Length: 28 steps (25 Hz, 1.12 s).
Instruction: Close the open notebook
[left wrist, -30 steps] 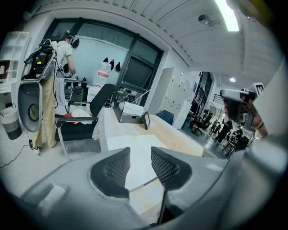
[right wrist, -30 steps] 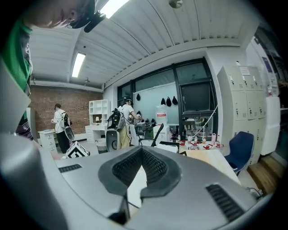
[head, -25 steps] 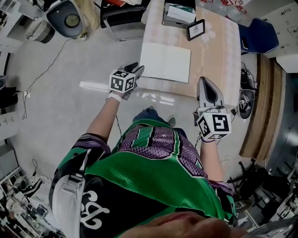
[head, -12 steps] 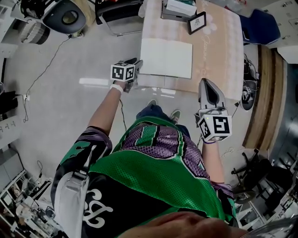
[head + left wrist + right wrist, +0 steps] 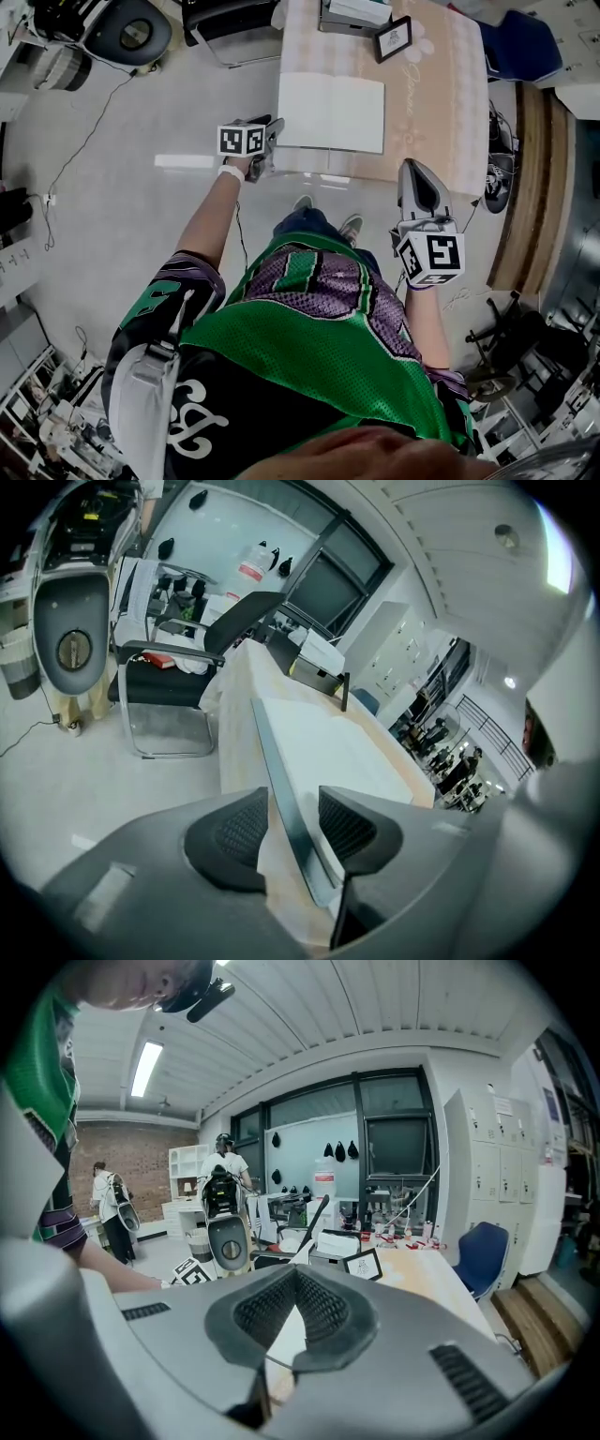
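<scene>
The notebook shows me plain white paper pages, smooth and matt, and its thin dark cover has a faint sheen along the edge. The table is draped in a pale peach cloth, soft, matt and faintly printed. The floor is smooth and glossy enough to mirror a strip of light. The chair has a bright chromed metal tube frame and a black matt seat. The right gripper is matt grey plastic, and its pads are dark and finely ribbed. The person's jersey is green mesh cloth.
</scene>
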### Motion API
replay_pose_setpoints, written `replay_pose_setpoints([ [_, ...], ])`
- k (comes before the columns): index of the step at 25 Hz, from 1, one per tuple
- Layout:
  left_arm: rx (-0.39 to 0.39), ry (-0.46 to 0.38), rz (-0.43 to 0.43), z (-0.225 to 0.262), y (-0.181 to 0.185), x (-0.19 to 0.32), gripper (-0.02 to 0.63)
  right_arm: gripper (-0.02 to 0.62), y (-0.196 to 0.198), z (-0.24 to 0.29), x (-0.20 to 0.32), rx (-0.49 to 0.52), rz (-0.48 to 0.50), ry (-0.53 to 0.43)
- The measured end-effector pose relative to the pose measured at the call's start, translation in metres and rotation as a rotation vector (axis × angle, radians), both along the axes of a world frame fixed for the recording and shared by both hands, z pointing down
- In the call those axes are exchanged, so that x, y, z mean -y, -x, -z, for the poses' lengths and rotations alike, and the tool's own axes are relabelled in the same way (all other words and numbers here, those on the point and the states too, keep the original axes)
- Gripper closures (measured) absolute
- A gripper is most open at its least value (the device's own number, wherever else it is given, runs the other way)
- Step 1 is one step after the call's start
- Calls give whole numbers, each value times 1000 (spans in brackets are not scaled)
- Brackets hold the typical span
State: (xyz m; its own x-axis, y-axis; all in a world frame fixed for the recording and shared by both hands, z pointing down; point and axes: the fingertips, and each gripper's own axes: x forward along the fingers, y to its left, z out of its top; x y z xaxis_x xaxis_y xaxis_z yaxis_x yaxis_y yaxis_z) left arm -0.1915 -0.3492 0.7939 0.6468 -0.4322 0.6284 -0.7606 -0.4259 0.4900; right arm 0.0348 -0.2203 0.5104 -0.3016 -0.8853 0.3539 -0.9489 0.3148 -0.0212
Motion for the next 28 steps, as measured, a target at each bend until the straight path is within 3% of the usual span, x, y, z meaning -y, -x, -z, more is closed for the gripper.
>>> replay_pose_setpoints([
  [9, -97, 60, -2, 2, -6, -3, 440, 597, 1, -5, -2, 10, 2, 11],
  [19, -78, 6, -32, 23, -8, -4, 440, 597, 11, -5, 1, 27, 37, 3],
  [28, 6, -52, -5, 47, -18, -5, 440, 597, -17, 7, 7, 76, 84, -50],
])
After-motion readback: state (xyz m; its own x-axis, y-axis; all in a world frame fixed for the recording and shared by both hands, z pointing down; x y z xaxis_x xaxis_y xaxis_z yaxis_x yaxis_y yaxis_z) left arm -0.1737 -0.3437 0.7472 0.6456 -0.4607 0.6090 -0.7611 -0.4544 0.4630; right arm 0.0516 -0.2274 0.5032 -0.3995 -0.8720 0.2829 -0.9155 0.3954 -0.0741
